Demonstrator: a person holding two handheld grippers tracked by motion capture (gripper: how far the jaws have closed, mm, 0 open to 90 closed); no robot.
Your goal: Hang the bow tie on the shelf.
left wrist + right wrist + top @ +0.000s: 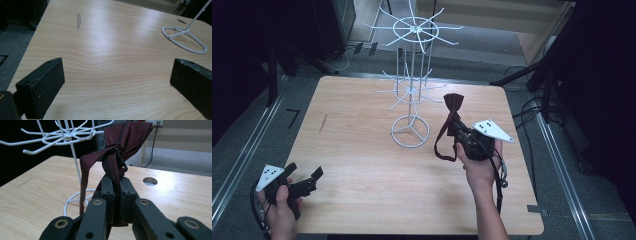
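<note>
Holding a bow tie (454,103) between its closed jaws, the right gripper (460,131) is beside the white rack (411,85), while the left gripper (309,181) rests wide apart, with nothing between its jaws.

High view looks forward and down on the whole wooden table (362,150). Left gripper view sits low, near the tabletop, facing along its jaws twd the white wire rack (185,40) base ahead-right. Right gripper view looks past its jaws, close-up, at the rack's arms ahead-left. All 3 views share rack and tabletop.
</note>
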